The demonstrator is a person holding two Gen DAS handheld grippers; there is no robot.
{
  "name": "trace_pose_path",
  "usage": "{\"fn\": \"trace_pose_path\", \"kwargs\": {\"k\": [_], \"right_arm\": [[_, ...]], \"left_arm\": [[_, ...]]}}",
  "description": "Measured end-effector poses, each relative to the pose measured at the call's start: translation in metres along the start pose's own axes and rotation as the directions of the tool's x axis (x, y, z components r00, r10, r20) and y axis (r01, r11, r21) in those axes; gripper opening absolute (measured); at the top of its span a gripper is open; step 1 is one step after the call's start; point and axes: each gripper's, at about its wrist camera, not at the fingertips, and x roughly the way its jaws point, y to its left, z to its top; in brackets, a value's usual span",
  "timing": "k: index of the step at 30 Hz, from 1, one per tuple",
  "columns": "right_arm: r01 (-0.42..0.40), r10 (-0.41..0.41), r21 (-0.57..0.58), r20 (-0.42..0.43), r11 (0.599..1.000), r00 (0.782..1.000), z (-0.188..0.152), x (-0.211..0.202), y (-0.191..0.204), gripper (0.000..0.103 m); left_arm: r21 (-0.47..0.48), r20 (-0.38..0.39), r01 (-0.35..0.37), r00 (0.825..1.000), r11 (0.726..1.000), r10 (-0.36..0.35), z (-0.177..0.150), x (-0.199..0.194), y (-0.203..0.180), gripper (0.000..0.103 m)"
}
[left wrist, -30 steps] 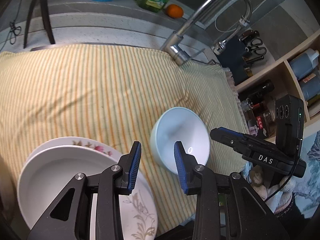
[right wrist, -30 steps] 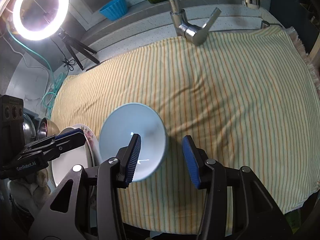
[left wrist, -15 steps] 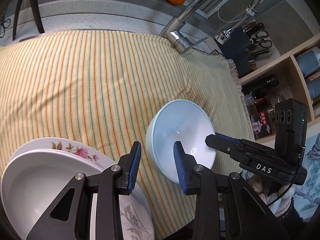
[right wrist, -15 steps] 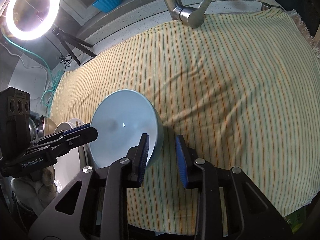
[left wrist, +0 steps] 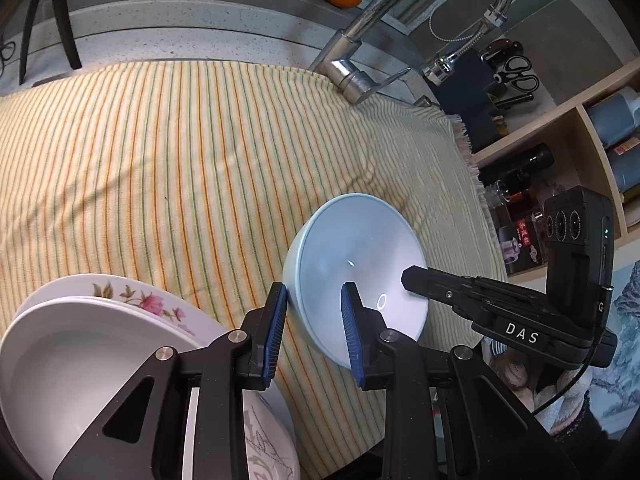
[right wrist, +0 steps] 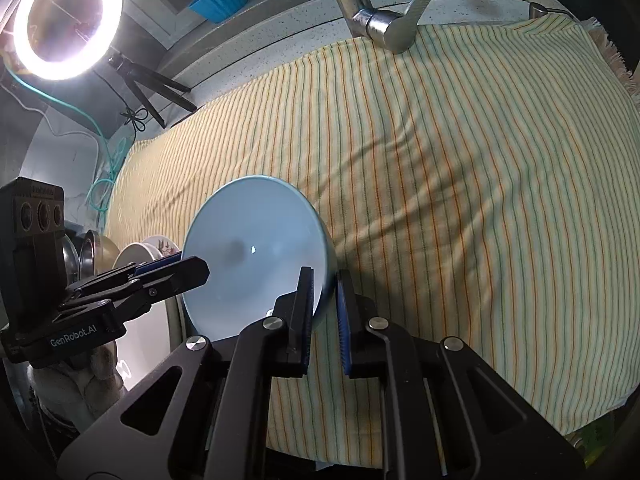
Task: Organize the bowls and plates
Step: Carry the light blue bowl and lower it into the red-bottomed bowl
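Both wrist views look down close, sharing the bowl (left wrist: 356, 276) (tilted).

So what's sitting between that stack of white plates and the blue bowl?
Only striped cloth between the plates and the blue bowl, plus the left gripper, its fingertips reaching into that gap. The left wrist view shows it.

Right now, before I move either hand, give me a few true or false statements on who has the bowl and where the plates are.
1. The right gripper is shut on the rim of the light blue bowl. True.
2. The bowl sits flat on the striped cloth. False: it is tilted, its opening facing the left gripper's side.
3. The left gripper also grips the bowl. False: its jaws are open, and one finger sits in front of the bowl's inside.
4. A plain white plate lies on top of a floral plate. True.
5. The faucet hangs right above the bowl. False: it stands at the cloth's far edge.
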Motion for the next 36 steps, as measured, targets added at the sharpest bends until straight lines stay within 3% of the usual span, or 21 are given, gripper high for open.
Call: {"fn": "trace_pose_path", "kwargs": {"k": [8, 16, 27, 36], "right_arm": [[-0.011, 0.013, -0.052, 0.042, 0.999, 0.999, 0.008, -0.020, 0.028, 0.011], [-0.046, 0.054, -0.132, 0.064, 0.990, 0.996, 0.016, -0.027, 0.077, 0.011], [-0.116, 0.129, -0.291, 0.028, 0.950, 0.991, 0.023, -0.007, 0.167, 0.011], [-0.172, 0.175, -0.394, -0.029, 0.903, 0.984, 0.018, 0.022, 0.243, 0.011]], "left_arm": [[0.012, 0.081, 0.001, 0.997, 1.000, -0.002, -0.001, -0.038, -0.002, 0.025], [-0.025, 0.171, -0.010, 0.985, 1.000, 0.014, -0.008, -0.081, 0.019, 0.025], [-0.155, 0.274, -0.041, 0.958, 0.987, 0.083, -0.031, -0.143, 0.074, 0.025], [-0.281, 0.334, -0.062, 0.929, 0.958, 0.158, -0.058, -0.187, 0.127, 0.025]]}}
